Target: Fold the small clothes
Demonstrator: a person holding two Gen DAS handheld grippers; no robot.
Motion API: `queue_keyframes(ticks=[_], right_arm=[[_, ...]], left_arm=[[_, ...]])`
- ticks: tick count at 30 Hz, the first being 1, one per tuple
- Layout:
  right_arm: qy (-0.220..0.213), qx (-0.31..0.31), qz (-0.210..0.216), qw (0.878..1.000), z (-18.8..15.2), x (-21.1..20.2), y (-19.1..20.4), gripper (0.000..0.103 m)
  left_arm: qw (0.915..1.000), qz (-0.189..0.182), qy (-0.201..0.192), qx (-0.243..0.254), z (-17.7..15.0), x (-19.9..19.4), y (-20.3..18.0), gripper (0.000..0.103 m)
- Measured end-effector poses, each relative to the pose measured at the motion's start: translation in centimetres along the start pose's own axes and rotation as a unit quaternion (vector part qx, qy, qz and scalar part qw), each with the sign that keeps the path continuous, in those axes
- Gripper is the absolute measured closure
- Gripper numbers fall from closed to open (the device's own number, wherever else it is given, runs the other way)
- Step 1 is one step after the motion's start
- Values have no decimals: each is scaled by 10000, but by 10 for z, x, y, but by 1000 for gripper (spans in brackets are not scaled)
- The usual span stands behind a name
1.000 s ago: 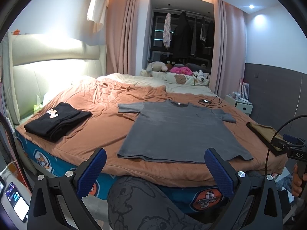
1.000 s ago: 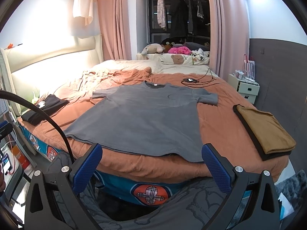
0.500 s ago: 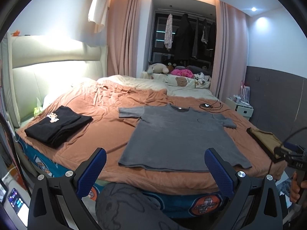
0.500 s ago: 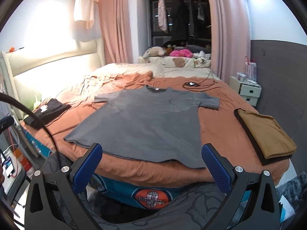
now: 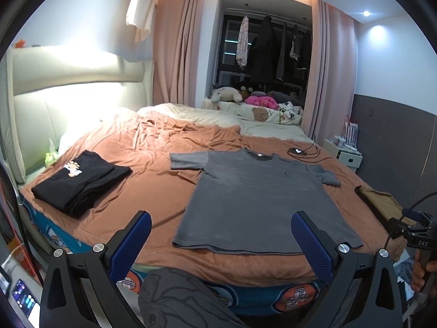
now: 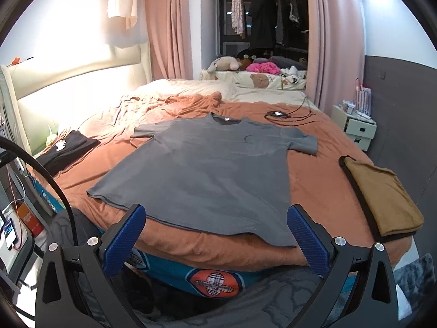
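A grey T-shirt (image 5: 259,199) lies spread flat, front up, on the brown bedspread (image 5: 153,191), its hem at the near edge of the bed. It also shows in the right wrist view (image 6: 207,175). My left gripper (image 5: 221,232) is open and empty, held off the bed in front of the hem. My right gripper (image 6: 215,224) is open and empty, also short of the hem. The right gripper's body shows at the right edge of the left wrist view (image 5: 415,235).
A folded black garment (image 5: 79,180) lies at the bed's left, a folded tan one (image 6: 382,196) at the right. A cable and device (image 6: 284,114) lie beyond the shirt. A white nightstand (image 6: 357,131) stands right. My leg (image 5: 180,300) is below.
Both grippers have risen and drawn slightly closer to the bed edge, so the shirt's hem sits lower between the fingers. Both stay open. The shirt has not moved.
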State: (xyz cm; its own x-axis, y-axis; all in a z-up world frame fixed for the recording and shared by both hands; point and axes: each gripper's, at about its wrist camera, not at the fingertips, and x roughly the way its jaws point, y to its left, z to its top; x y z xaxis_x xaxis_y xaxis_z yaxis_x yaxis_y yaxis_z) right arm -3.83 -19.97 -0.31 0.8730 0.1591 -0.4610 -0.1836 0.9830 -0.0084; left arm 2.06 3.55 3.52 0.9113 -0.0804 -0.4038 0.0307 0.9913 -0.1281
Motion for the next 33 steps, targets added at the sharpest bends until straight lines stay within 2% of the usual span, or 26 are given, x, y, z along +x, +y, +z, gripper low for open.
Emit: queue_keyframes(ticks=[5,9,12,18,21,23,26,33], right_arm=[[-88,-223,202,9995,19,18,8,0],[-246,-239,204,9992,27,30,5,0],[-236,-325,216,9990,32,43,5,0],[-89,-325,460,9984,46,79,2,0],[186,-260,564,9979,53,106,-5,0],[306,-234,639,9972,59,117,-11,0],[478,-396,732,9954,66,136,-12,0],[465,-586,749,9944,95,170,-7,0]], left_arm=[[9998,90,-35,164,8,12,12,0],[9999,-28,15,158,18,24,24,0],[9998,61,70,177,23,36,29,0],[9991,321,270,40,32,58,41,0],[9981,442,433,58,39,72,45,0],[9977,396,554,53,43,84,47,0],[9962,482,717,66,46,101,50,0],[9937,512,1001,27,55,142,57,0]])
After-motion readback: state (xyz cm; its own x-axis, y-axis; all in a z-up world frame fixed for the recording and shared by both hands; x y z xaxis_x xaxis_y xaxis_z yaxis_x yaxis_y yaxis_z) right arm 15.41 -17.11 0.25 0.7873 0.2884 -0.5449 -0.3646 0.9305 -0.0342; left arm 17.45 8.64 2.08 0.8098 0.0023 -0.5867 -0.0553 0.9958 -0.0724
